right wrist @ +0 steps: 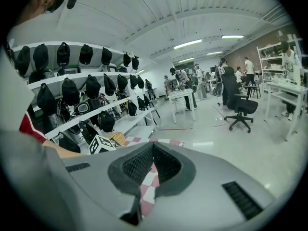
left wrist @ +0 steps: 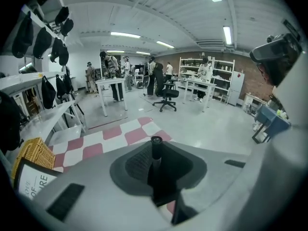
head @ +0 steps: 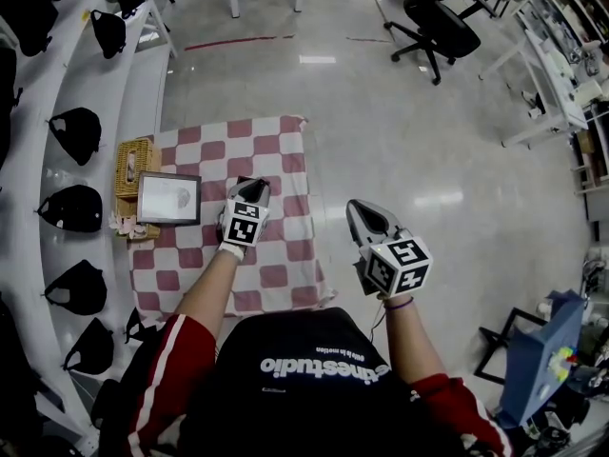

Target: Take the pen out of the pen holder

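A black pen stands upright between the jaws of my left gripper, and both pads press on its shaft; its round top pokes just above them. Directly beneath the pen is a dark shape; whether that is the pen holder I cannot tell. In the head view the left gripper hangs over the middle of the red-and-white checked table and hides pen and holder. My right gripper hovers beside the table's right edge, over the floor. Its pads meet at the tips with nothing between them.
A wicker basket and a framed picture sit at the table's left side. Curved white shelves with black caps run along the left. A blue box stands on the floor at right, an office chair farther off.
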Available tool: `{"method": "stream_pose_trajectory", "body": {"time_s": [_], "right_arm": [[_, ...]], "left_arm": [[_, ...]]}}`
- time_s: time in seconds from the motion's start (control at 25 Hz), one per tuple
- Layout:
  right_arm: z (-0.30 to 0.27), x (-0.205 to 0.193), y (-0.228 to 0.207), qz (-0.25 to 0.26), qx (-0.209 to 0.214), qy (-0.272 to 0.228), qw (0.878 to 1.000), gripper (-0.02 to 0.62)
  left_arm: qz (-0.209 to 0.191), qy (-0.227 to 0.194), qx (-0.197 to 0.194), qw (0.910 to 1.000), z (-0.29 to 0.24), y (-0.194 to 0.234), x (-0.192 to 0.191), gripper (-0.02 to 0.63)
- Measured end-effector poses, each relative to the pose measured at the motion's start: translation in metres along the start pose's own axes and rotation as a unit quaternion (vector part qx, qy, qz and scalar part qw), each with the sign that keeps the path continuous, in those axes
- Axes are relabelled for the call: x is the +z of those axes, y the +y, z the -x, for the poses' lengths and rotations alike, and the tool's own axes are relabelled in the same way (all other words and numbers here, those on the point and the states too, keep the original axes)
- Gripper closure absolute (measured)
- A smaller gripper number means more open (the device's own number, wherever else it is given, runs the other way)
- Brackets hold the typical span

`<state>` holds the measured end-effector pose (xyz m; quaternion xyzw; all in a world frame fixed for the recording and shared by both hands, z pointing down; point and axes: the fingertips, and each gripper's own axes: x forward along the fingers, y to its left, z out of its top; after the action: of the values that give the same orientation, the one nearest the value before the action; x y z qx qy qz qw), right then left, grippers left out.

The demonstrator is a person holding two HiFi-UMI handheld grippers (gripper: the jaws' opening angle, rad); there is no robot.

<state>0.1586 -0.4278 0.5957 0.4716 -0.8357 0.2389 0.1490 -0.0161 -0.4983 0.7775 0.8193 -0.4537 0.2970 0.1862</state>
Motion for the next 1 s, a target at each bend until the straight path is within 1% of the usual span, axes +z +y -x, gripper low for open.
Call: {"method": "stream_pose_trajectory", "body": {"time_s": [0.28, 0.36, 0.48, 0.6, 0.84, 1.0], "right_arm": [[0.009, 0.0, 0.008, -0.006, 0.005, -0.008, 1.0, 0.591], [0.012, 0.002, 0.012, 0.001, 0.005, -0.009, 1.0, 0.591], [0.017, 0.007, 0.021, 0.004, 0.008, -0.012, 1.0, 0.591], [0.023, 0.01, 0.035, 0.006, 0.013, -0.017, 1.0, 0.591], [0.031, 0.02, 0.071, 0.029, 0.022, -0.031, 0.999, 0.591], [0.039, 0.023, 0.094, 0.04, 0.026, -0.038, 0.998, 0.591]], "left_arm": [[0.005, -0.023, 0.002, 0.9997, 0.015, 0.006, 0.007, 0.538], [0.005, -0.035, 0.001, 0.9994, 0.021, 0.006, 0.014, 0.538], [-0.008, -0.056, 0.002, 0.9984, 0.035, 0.003, 0.024, 0.538], [-0.018, -0.073, 0.003, 0.9972, 0.054, 0.001, 0.029, 0.538], [-0.01, -0.115, 0.002, 0.9933, 0.092, 0.004, 0.04, 0.538], [-0.007, -0.135, 0.004, 0.9908, 0.114, 0.005, 0.042, 0.538]]}}
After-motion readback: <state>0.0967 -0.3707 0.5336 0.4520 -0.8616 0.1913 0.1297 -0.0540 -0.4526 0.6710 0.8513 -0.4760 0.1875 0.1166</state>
